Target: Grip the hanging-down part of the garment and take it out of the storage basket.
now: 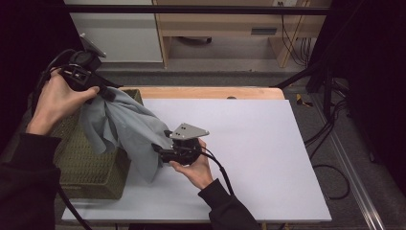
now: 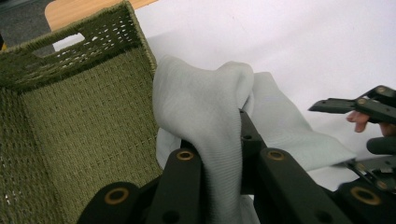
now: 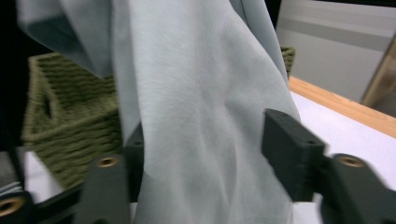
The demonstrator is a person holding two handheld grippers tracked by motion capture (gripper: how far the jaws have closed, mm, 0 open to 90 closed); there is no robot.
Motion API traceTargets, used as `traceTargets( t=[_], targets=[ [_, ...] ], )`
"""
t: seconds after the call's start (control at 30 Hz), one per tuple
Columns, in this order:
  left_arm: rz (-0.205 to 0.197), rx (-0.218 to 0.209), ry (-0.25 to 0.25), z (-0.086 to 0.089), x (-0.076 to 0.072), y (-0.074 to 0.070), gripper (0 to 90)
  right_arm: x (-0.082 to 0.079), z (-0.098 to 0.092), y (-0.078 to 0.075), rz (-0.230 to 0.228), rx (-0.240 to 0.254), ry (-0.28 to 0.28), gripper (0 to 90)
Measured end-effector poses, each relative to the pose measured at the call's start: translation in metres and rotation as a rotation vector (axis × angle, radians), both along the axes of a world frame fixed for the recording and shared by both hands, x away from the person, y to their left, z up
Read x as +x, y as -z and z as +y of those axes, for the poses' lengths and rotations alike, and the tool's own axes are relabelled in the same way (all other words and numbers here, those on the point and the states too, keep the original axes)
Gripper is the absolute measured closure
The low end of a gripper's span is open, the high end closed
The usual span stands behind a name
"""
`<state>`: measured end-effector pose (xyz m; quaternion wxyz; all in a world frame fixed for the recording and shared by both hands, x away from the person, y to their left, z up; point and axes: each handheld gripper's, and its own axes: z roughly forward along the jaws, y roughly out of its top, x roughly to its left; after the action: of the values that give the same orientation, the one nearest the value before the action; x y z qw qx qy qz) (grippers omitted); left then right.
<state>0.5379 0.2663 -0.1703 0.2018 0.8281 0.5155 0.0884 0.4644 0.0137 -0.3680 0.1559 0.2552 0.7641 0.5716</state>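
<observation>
A pale grey cloth (image 1: 129, 129) hangs in the air beside a green woven basket (image 1: 86, 165) at the table's left edge. My left gripper (image 1: 106, 93) holds the cloth's top above the basket's far corner, shut on a bunched fold (image 2: 201, 107). Lower down, my right gripper (image 1: 160, 152) stands open at the cloth's hanging end. The fabric (image 3: 201, 93) drapes loosely between its two wide-apart jaws. The left gripper view also takes in the basket's inside wall (image 2: 84, 116) and the right gripper (image 2: 331, 135) farther off.
A white sheet (image 1: 249, 143) covers the table and lies bare to the right of the hands. A wooden edge (image 1: 206, 92) runs along the far side. Cables (image 1: 330, 139) trail on the floor to the right, and furniture stands behind the table.
</observation>
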Motion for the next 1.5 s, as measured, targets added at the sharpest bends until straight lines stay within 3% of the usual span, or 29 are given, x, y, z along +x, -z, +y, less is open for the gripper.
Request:
traceTargets(
  t=[0.03, 0.07, 0.23, 0.37, 0.5, 0.6, 0.67, 0.8, 1.23, 1.5],
  targets=[
    [0.002, 0.003, 0.003, 0.000, 0.000, 0.001, 82.2, 0.000, 0.000, 0.000, 0.000, 0.000, 0.000, 37.2],
    [0.005, 0.006, 0.007, 0.001, 0.000, 0.002, 82.2, -0.005, -0.007, -0.004, 0.006, 0.034, -0.004, 28.4],
    [0.006, 0.000, 0.007, 0.000, 0.001, 0.004, 82.2, -0.014, -0.023, -0.014, -0.005, 0.093, -0.001, 19.0],
    [0.007, 0.000, 0.013, -0.002, 0.000, 0.006, 82.1, -0.020, -0.046, -0.022, -0.044, 0.116, 0.072, 11.9],
    [0.004, -0.004, 0.012, -0.003, -0.001, 0.008, 82.1, -0.023, -0.058, -0.021, -0.050, 0.130, 0.112, 10.5],
    [0.006, -0.009, 0.012, -0.002, -0.001, 0.010, 82.0, -0.025, -0.080, -0.012, -0.053, 0.138, 0.181, 10.0],
    [0.008, -0.010, 0.012, -0.001, -0.001, 0.011, 82.0, -0.025, -0.084, -0.010, -0.050, 0.141, 0.186, 9.7],
    [0.011, -0.008, 0.011, 0.000, -0.001, 0.012, 81.9, -0.031, -0.111, 0.002, -0.065, 0.158, 0.258, 9.4],
    [0.033, -0.002, 0.002, 0.002, 0.001, 0.014, 81.9, -0.058, -0.174, 0.027, -0.062, 0.140, 0.376, 8.1],
    [0.039, -0.001, -0.007, 0.005, 0.001, 0.014, 81.9, -0.069, -0.196, 0.040, -0.048, 0.125, 0.425, 7.1]
  ],
)
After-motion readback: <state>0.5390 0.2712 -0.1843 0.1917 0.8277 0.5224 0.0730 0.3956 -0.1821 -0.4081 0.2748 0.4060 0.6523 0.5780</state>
